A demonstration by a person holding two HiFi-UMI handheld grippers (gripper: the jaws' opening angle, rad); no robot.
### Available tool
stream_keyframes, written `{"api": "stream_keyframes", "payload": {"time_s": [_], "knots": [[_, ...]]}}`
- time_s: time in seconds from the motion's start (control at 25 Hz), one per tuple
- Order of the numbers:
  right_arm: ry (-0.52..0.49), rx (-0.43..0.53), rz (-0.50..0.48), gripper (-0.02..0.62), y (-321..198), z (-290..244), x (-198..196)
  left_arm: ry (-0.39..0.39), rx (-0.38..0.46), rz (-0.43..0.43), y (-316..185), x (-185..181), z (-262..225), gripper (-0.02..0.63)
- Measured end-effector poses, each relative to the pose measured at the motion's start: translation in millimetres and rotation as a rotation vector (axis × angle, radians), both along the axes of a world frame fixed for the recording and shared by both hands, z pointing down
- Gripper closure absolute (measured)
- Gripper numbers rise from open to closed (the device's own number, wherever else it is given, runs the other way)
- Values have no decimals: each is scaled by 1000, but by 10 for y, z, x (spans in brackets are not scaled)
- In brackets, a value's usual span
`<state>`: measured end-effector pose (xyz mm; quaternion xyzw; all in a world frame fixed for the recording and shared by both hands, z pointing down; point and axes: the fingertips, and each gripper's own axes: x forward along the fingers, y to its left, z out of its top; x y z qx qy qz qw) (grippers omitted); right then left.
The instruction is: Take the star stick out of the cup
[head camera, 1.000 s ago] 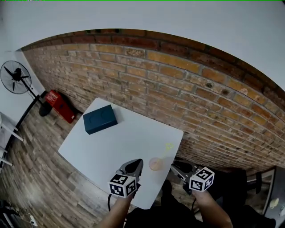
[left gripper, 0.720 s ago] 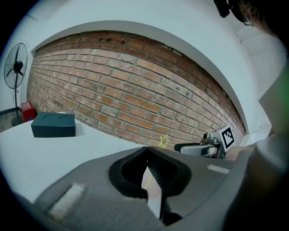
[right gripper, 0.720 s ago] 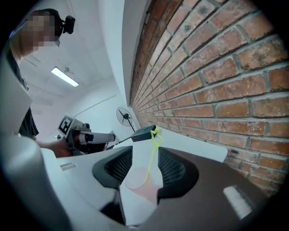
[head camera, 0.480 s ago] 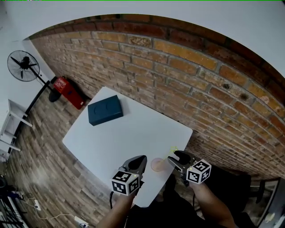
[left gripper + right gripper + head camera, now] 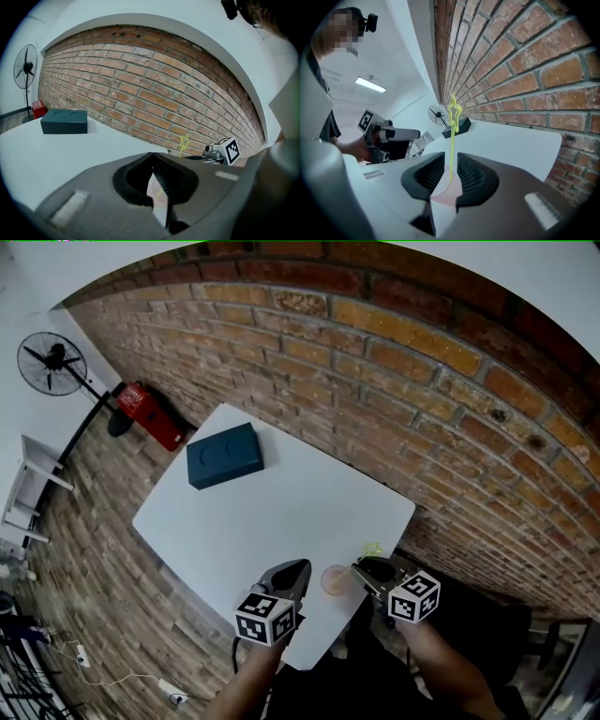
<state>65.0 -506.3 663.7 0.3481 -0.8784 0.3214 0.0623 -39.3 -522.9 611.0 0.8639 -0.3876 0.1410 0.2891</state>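
Head view: the cup [image 5: 335, 579] is standing at lower centre, near the surface [image 5: 272, 512] edge, holding the star stick [image 5: 371, 549], between the left gripper [image 5: 298, 568] and the right gripper [image 5: 360, 569].

Left gripper view: the fingers are clamping the cup wall.

Right gripper view: the fingers, just closing, are standing apart around the stick.

The head view is looking steeply down on the table [image 5: 272, 512]. Both gripper views are closely facing the cup [image 5: 335, 580], from opposite sides.
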Motion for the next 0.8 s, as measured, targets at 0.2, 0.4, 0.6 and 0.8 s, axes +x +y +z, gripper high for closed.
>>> {"api": "stream_keyframes", "payload": {"time_s": [0.2, 0.4, 0.6, 0.8], "knots": [[-8, -9, 8, 552, -19, -3, -41, 3, -9, -10, 46, -82, 22, 601], [23, -6, 40, 583, -58, -33, -37, 8, 3, -25, 72, -224, -54, 601], [74, 26, 71, 583, -110, -162, -70, 17, 24, -39, 115, -411, -159, 601], [102, 94, 93, 583, -185, -439, -151, 34, 62, -49, 162, -625, -310, 601]]}}
